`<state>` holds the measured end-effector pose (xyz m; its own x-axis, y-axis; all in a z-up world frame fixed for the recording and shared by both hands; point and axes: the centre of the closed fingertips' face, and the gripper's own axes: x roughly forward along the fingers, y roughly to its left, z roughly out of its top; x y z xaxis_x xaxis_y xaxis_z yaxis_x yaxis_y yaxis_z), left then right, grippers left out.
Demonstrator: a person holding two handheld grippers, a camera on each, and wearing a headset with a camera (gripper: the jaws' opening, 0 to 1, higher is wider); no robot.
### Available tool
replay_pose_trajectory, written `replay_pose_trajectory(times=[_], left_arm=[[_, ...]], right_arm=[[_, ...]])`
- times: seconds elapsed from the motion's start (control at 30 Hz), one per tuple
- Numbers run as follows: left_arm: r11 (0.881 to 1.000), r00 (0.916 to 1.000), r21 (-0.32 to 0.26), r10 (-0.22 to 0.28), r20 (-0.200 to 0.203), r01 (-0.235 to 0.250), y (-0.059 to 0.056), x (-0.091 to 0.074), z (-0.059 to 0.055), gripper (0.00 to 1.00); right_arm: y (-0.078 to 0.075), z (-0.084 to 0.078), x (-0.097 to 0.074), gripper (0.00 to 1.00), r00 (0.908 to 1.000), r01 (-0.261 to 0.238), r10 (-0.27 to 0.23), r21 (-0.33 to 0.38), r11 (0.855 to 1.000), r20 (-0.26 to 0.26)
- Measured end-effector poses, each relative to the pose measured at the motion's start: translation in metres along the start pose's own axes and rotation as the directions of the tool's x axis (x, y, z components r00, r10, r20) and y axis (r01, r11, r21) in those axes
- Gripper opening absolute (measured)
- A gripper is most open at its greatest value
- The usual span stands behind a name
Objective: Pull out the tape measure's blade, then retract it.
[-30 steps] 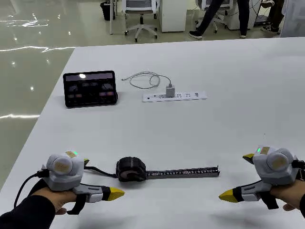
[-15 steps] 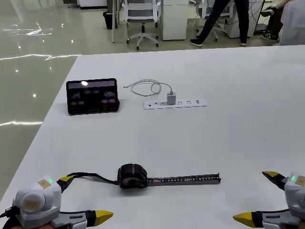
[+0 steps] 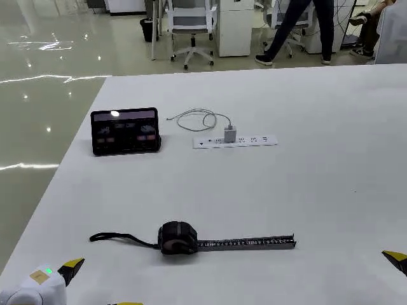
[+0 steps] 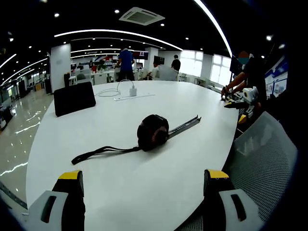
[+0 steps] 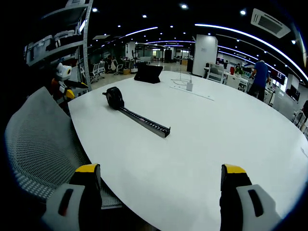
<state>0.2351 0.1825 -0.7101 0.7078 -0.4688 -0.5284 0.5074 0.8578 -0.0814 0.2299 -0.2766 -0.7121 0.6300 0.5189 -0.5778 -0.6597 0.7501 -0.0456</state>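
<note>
— On the workbench, what is the biggest thing you see?

— The workbench itself, a wide white table point(image 3: 318, 127). In the two gripper views a grey mesh chair point(image 4: 262, 154) stands at its near edge.

— And the grippers?

— The left gripper point(image 4: 144, 175) is at the near left corner of the table, and its yellow-tipped jaws are wide apart with nothing between them. The right gripper point(image 5: 160, 169) is at the near right edge, and its jaws are also wide apart and hold nothing. Both are well apart from the tape measure.

— What stands at the far side?

— A black tablet point(image 3: 125, 131) stands upright, with its screen toward the person. To its right a white power strip point(image 3: 235, 141) lies flat. A white charger point(image 3: 229, 135) is plugged in it, and its cable point(image 3: 197, 117) lies in a loose loop behind.

— Where is the tape measure?

— The tape measure point(image 3: 177, 237) lies on the table near the front edge, between the two grippers and closer to the left one. Its case is black and round.

— Is the blade out?

— Yes. The blade point(image 3: 245, 242) is pulled out and lies flat on the table, pointing to the person's right, and its hook end touches the surface. On the other side of the case, a thin black strap point(image 3: 121, 238) runs to the left.
</note>
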Motion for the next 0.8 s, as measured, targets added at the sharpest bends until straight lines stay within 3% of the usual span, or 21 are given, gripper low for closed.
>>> replay_pose_trajectory(times=[0.27, 0.53, 0.67, 0.8], left_arm=[[1.0, 0.9998, -0.002, 0.016, -0.01, -0.017, 0.008, -0.004, 0.002, 1.0], [1.0, 0.9992, 0.007, -0.009, -0.04, 0.01, 0.004, 0.001, 0.001, 1.0], [0.999, 0.9981, 0.031, 0.009, -0.061, -0.007, 0.005, 0.007, 0.001, 1.0], [1.0, 0.9986, 0.005, 0.0, -0.053, 0.0, 0.0, 0.015, 0.009, 1.0]], right_arm=[[0.001, -0.008, -0.008, 1.0, 0.9999, 0.007, -0.007, 0.021, 1.0, -0.01], [0.003, -0.011, -0.007, 1.0, 0.9999, 0.004, -0.004, 0.017, 1.0, -0.013], [0.0, -0.011, -0.007, 1.0, 0.9999, 0.0, 0.0, 0.006, 1.0, -0.012], [-0.003, -0.01, -0.003, 1.0, 0.9998, 0.001, -0.001, 0.001, 1.0, -0.02]])
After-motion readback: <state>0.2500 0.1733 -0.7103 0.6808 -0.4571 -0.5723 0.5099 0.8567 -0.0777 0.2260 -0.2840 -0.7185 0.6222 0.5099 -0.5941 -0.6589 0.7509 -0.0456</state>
